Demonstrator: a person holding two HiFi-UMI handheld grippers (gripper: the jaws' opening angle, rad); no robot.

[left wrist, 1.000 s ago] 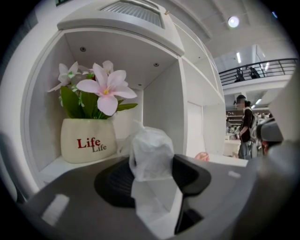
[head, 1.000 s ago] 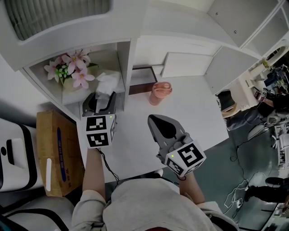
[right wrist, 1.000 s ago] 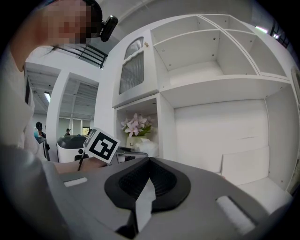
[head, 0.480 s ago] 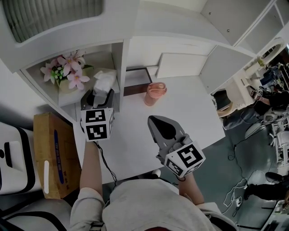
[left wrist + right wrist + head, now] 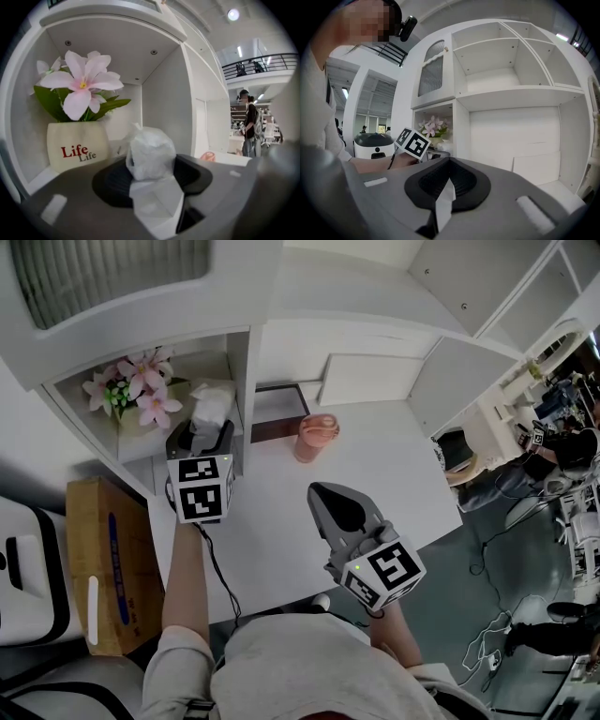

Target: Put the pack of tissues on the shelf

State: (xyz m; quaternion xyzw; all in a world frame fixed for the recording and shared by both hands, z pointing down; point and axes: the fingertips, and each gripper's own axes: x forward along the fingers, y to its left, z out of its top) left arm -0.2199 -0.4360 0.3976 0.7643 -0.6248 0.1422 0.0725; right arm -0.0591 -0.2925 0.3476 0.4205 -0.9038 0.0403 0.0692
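Pack of tissues (image 5: 151, 152) lies lengthwise between left gripper's (image 5: 201, 435) just-opening jaws on shelf (image 5: 164, 93)

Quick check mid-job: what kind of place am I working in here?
Probably a mock home corner inside a big open hall or lab: a white shelf unit with a flower pot, yet a railed balcony with people beyond and cables across the floor.

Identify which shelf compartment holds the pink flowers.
The low compartment under the louvred door, at the unit's left end, with the flower pot. The open compartments higher up show nothing inside.
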